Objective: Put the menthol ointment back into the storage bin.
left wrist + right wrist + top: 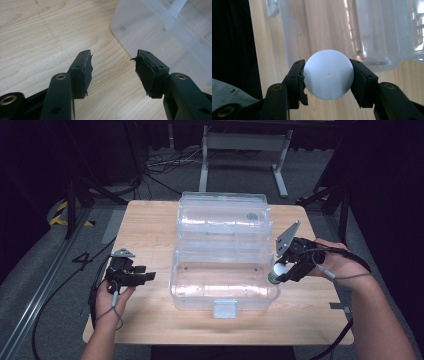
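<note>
On the grey floor left of the counter [150, 220], a black "4" [81, 260] is showing beside a strip of yellow-and-black hazard tape [61, 214]; no other readable writing is showing on the floor.

The left gripper [149, 277] is hovering low over the counter's left part, held in the person's left hand [111, 296], and is pointing toward the clear plastic box [222, 285] while staying apart from it. In the left gripper view its jaws are standing released, with bare wood grain between the torn black pads [88, 68] and a rounded corner of the box lying just ahead to the right.

The box is sitting in the middle of the counter with its lid [224, 217] swung open behind the tray. A latch tab [224, 309] is sticking out from the tray's near wall, and a small dark round mark [252, 216] is showing on the lid; whether it carries lettering is too small to tell.

At the tray's right end, the right gripper [276, 274], held in the right hand [336, 262], is grasping a light bulb [278, 272], its dark screw base pointing down and sitting just beside the tray's right wall. In the right gripper view the jaws are pressing on both sides of the bulb's white dome [328, 74], which is bearing no print. A small "3" [234, 91] is reading on a grey patch at that view's lower left.
</note>
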